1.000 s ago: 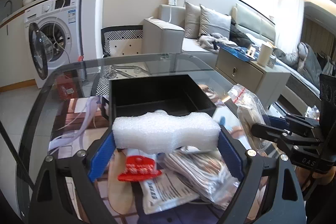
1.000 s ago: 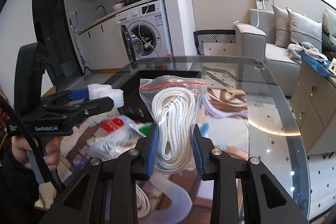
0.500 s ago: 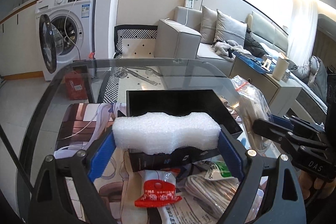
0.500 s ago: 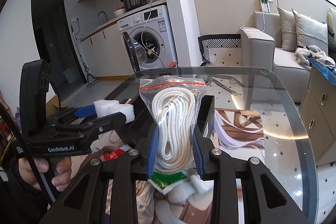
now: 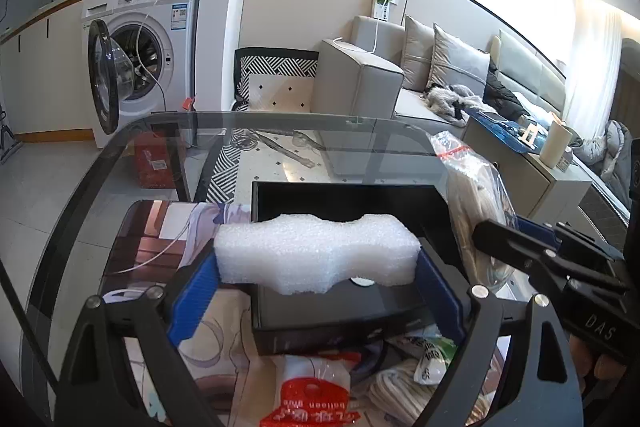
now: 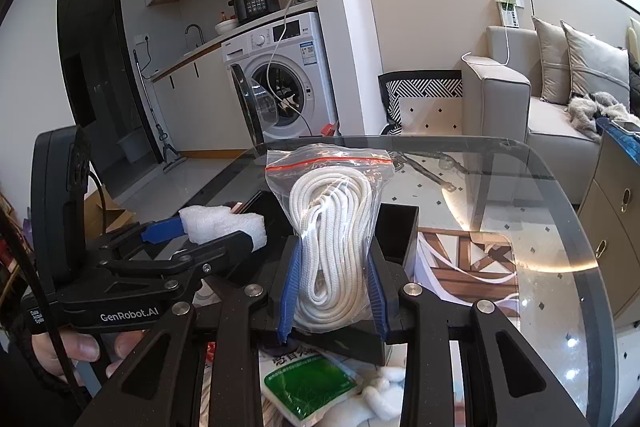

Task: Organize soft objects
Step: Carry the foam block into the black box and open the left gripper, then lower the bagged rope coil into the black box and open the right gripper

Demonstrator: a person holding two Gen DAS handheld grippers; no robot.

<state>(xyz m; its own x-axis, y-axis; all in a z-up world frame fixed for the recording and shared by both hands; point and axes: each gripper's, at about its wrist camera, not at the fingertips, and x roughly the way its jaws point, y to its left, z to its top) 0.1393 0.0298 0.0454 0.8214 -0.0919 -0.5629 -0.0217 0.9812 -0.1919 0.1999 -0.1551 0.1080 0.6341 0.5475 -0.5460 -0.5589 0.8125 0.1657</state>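
Holding 2 items above the black box, nothing visibly packed yet: left gripper clamps a white foam block, right gripper pinches a bagged rope; more packets wait on the table

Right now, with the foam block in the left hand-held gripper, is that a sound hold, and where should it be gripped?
Yes, as far as the views show. The left hand-held gripper clamps the white foam block across its two short ends, from the near side, the block level above the black box. The flat ends give the pads square contact; its wavy long edges would not.
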